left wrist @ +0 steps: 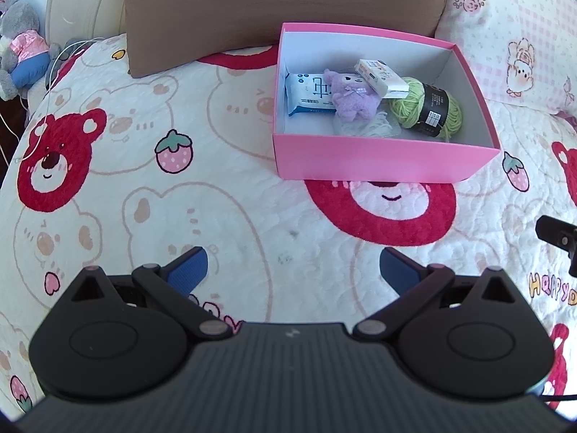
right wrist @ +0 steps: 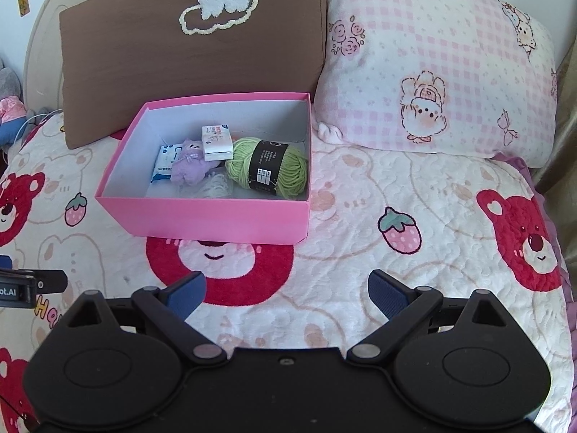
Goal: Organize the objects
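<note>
A: Nearest first; left gripper w/ jaws spread wide, nothing between; right gripper same, empty; both hover over the bear-print quilt.

B: And the stuff?

A: All in the pink box just beyond; tissue pack, purple plush, small white carton leaning on the green yarn; bagged white bundle underneath.

B: So grippers idle bc nothing's loose on the quilt?

A: Prob; looks near done; box sits by the brown cushion and pink pillow.
</note>
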`<act>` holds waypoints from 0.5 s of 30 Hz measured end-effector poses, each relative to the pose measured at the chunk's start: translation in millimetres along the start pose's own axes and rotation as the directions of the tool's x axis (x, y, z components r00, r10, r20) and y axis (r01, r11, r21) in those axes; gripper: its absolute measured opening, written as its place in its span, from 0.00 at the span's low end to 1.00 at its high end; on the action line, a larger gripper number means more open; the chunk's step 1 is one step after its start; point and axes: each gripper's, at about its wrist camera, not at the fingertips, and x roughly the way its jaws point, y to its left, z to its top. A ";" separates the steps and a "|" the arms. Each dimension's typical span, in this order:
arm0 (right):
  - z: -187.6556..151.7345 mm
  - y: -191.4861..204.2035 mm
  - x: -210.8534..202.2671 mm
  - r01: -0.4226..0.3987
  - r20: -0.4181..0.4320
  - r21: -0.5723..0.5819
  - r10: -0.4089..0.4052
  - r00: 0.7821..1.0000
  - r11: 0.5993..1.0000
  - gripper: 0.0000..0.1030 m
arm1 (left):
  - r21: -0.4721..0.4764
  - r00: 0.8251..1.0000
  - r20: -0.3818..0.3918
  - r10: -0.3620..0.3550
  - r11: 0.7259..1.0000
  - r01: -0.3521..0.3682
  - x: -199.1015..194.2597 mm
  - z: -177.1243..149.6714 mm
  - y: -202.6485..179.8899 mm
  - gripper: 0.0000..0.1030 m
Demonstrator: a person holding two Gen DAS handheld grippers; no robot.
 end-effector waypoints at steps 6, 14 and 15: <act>-0.2 -2.1 1.5 0.004 -0.004 0.004 -0.004 1.000 1.000 0.95 | -0.002 1.000 -0.001 0.006 1.000 -0.006 1.9 -0.1 1.5 1.00; -1.6 -2.8 3.8 0.009 -0.013 0.000 -0.009 1.000 1.000 0.95 | 0.021 1.000 0.010 0.020 1.000 -0.020 4.3 -0.7 -6.8 1.00; -1.7 -2.9 4.0 0.011 -0.014 -0.001 -0.011 1.000 1.000 0.95 | 0.022 1.000 0.008 0.020 1.000 -0.020 4.8 -0.9 -7.8 1.00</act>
